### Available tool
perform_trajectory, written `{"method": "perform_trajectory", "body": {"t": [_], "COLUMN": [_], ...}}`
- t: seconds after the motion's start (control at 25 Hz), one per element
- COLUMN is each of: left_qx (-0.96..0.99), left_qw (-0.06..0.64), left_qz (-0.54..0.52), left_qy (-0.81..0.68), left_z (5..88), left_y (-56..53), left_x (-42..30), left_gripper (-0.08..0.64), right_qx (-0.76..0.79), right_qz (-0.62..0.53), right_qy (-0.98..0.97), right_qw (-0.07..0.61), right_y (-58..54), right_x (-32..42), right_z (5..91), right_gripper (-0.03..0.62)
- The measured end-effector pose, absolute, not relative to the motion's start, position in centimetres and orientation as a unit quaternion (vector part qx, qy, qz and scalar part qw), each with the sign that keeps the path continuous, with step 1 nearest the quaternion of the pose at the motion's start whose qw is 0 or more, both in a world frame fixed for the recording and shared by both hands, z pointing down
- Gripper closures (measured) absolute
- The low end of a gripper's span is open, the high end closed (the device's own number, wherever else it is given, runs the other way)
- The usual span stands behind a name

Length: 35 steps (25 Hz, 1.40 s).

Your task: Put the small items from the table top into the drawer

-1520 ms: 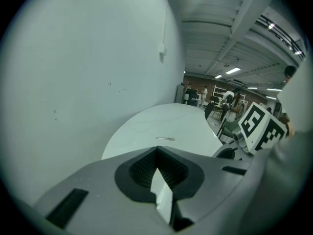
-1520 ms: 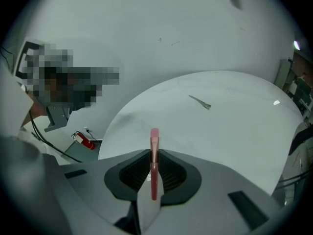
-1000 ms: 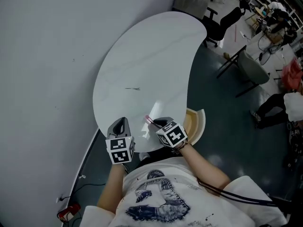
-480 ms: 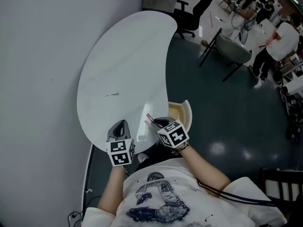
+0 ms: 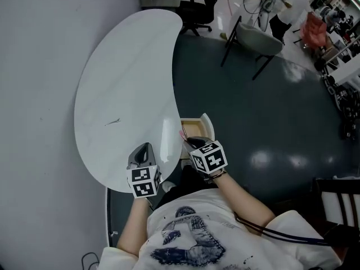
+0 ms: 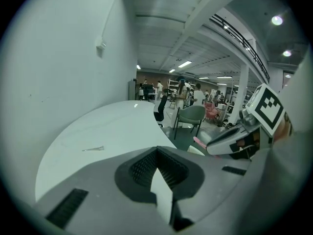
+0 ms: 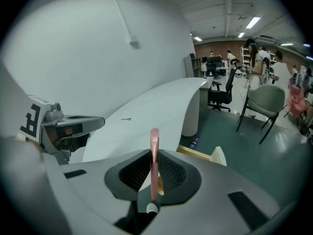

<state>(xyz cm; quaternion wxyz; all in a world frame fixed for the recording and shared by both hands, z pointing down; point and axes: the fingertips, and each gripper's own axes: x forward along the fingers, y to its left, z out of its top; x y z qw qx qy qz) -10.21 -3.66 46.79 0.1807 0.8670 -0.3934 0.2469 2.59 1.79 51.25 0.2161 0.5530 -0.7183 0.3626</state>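
While the right claw (image 5: 186, 140) pinched a slim pink stick (image 7: 154, 151) by the open pale-wood drawer (image 5: 206, 120), a thin grey sliver (image 5: 113, 121) lay unstowed at ten o'clock.

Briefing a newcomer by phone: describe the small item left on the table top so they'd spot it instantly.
Find the white curved table against the grey wall. Near the middle of its top lies a thin grey sliver. It is the only loose thing there; the pink stick is clamped in the right gripper.
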Motion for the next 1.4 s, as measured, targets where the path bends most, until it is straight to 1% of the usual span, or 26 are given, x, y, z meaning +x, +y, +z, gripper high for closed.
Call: {"method": "perform_trajectory", "body": {"t": [0.28,0.52,0.84,1.4], "left_qx": [0.875,0.879,0.882,0.881], "left_qw": [0.173,0.169,0.168,0.164], "left_qz": [0.264,0.28,0.304,0.322], "left_qy": [-0.366,-0.346,-0.317,-0.304], "left_z": [48.3,49.6,52.9,57.5], "left_y": [-4.4,-5.2,-6.6,-10.2], "left_x": [-5.5,-2.2,1.4,3.0], "left_gripper": [0.525,0.525,0.525,0.525], "right_qx": [0.588,0.606,0.627,0.658], "right_qz": [0.386,0.412,0.453,0.513], "right_qy": [-0.683,-0.656,-0.614,-0.54], "right_qw": [0.196,0.181,0.156,0.114], "right_y": [1.7,1.2,0.2,-1.7], "right_x": [7.7,10.4,11.9,12.9], "right_z": [53.4,55.5,59.9,67.8], "right_gripper": [0.528,0.528,0.528,0.528]}}
